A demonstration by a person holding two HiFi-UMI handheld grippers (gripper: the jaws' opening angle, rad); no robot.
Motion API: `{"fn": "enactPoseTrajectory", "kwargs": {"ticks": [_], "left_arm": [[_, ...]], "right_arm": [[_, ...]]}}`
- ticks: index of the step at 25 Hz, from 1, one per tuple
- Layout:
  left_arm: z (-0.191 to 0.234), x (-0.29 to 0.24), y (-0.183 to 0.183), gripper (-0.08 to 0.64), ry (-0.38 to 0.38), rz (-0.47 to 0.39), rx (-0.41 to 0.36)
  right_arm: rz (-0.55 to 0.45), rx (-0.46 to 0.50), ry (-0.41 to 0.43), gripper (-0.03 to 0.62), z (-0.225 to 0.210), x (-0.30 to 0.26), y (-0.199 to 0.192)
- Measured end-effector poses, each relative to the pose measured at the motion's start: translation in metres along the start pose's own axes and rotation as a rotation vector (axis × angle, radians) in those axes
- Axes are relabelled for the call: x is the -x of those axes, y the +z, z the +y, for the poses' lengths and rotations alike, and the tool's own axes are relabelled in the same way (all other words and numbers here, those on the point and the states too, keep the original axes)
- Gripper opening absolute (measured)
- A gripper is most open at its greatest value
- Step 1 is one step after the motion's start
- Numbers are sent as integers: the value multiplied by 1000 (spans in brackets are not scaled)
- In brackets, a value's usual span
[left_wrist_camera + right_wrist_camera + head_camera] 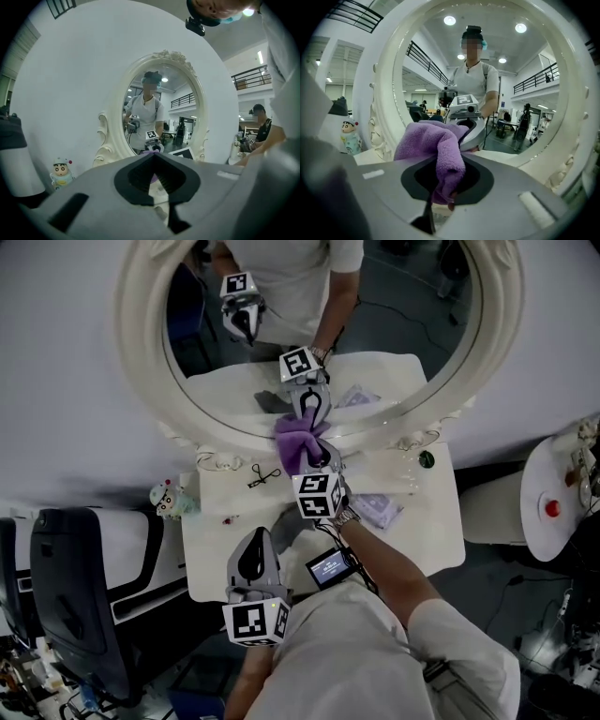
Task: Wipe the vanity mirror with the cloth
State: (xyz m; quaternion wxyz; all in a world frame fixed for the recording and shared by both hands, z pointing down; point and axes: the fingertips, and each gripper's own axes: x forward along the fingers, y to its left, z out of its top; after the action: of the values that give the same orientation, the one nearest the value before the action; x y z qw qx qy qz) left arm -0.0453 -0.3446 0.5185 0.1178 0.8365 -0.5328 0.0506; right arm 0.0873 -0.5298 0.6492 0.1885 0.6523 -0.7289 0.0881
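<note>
While wiping mirror [403, 324]: press flat, sweep in overlapping passes up from the lower rim.
Cloth [298, 439]: purple, bunched, apparently touching the glass low down, just above the frame.
Right gripper [312, 448]: clamped on cloth; grip firmly to avoid a drop.
Left gripper [251, 563]: closed, empty, held back over the near edge of the counter [431, 521]; best kept clear.
Risk: probably streaks from bunched folds; avoid scraping the frame.

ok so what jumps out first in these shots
The purple cloth, clamped in the right hand-held gripper, is bunched at the bottom edge of the oval vanity mirror, whose ornate white frame fills the top of the head view. The left hand-held gripper sits near the person's body, jaws together on nothing. A small cartoon figurine stands left of the mirror's base.
</note>
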Motion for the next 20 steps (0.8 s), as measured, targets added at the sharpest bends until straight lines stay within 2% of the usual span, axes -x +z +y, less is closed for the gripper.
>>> {"fn": "enactPoseTrajectory", "kwargs": {"ticks": [5,10,13,17,20], "left_arm": [[-20,-9,-3,3,-94,6,-3],[-32,-16,-2,4,-173,3,-4],[-37,-19,-1,4,-217,-4,3],[-40,-20,-3,4,-279,-4,15],[-42,-21,-11,3,-321,7,26]], "right_arm": [[39,-28,-101,61,-58,11,-16],[26,-66,-226,61,-113,30,-13],[17,-137,-285,60,-133,43,-12],[30,-221,-272,57,-135,77,-26],[-14,-310,-232,57,-128,122,-37]]}}
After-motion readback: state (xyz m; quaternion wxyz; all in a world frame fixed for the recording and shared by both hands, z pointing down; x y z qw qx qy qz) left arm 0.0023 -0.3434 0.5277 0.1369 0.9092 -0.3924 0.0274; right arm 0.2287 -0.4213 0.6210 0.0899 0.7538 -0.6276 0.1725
